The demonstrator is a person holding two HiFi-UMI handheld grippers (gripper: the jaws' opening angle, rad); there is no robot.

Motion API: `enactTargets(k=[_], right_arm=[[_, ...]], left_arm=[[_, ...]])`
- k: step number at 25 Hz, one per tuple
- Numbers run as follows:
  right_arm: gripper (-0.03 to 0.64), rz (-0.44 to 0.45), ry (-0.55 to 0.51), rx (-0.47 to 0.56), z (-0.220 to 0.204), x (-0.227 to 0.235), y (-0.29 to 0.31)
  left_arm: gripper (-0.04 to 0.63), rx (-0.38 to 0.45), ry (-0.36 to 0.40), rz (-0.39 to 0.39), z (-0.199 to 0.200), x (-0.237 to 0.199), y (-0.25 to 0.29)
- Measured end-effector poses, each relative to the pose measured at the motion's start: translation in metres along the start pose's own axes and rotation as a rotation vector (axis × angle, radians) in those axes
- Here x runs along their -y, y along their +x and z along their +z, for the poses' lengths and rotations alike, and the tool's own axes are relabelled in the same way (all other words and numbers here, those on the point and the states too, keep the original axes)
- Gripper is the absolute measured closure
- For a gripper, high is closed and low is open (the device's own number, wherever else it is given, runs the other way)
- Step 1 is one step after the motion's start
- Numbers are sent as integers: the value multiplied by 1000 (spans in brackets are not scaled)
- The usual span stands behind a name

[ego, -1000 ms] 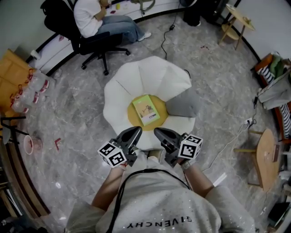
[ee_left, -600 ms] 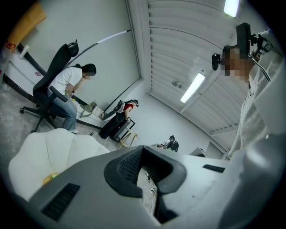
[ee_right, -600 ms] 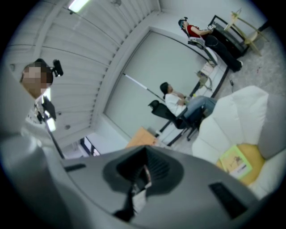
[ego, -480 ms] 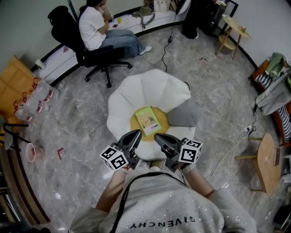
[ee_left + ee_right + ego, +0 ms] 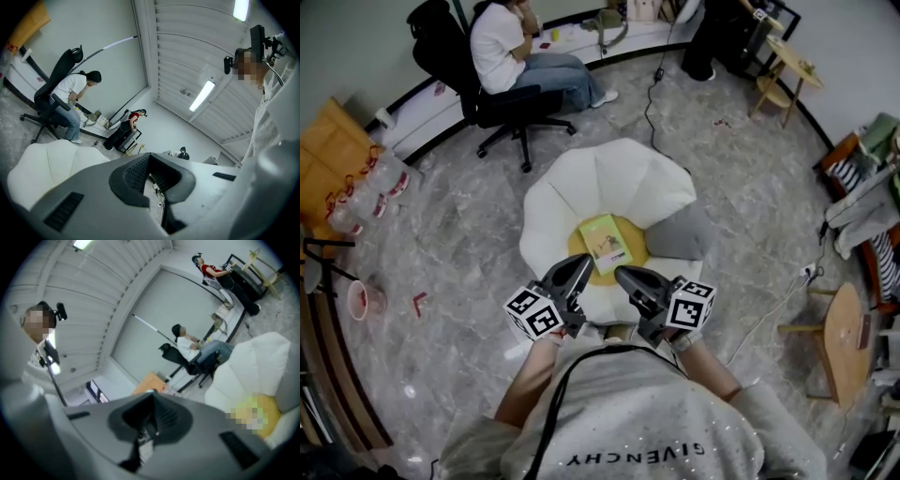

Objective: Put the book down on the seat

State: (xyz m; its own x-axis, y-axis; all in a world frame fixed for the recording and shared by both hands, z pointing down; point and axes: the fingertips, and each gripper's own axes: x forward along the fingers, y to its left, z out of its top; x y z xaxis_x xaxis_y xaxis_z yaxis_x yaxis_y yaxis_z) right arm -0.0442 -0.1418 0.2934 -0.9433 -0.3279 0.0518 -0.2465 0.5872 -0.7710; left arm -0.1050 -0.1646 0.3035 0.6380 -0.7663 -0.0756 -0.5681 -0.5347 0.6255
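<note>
1. Seat (image 5: 600,178): a white, petal-shaped floor chair with a round yellow centre, mid-scene, just beyond the person's body. A grey cushion (image 5: 680,234) sits on its right side, beside the yellow centre.
2. Risk, as I judge it: the seat looks soft and light. A bump on its near edge could jolt the book off the centre, toward the cushion or up against a petal.
3. Left gripper (image 5: 578,267) and right gripper (image 5: 623,274): both are held level over the seat's near edge, tips side by side. They point toward the book but stay clear of it. Both tongs are pinched together with nothing between them. Closed tips pushed forward and low would shove the book, so they need to stay clear.
4. Book (image 5: 606,243): lies flat on the yellow centre, cover up. It is thin and pale green with a small picture, and sits a little askew. The placement looks done.
</note>
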Motion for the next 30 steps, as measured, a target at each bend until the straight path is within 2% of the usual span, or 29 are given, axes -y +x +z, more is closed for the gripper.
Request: enactTargets(k=[9, 30], right_arm=[[603, 0, -15, -29, 1, 4, 14], [603, -21, -26, -52, 4, 16, 24]], left_arm=[[572, -18, -7, 16, 12, -8, -2], [572, -30, -21, 32, 9, -26, -5]])
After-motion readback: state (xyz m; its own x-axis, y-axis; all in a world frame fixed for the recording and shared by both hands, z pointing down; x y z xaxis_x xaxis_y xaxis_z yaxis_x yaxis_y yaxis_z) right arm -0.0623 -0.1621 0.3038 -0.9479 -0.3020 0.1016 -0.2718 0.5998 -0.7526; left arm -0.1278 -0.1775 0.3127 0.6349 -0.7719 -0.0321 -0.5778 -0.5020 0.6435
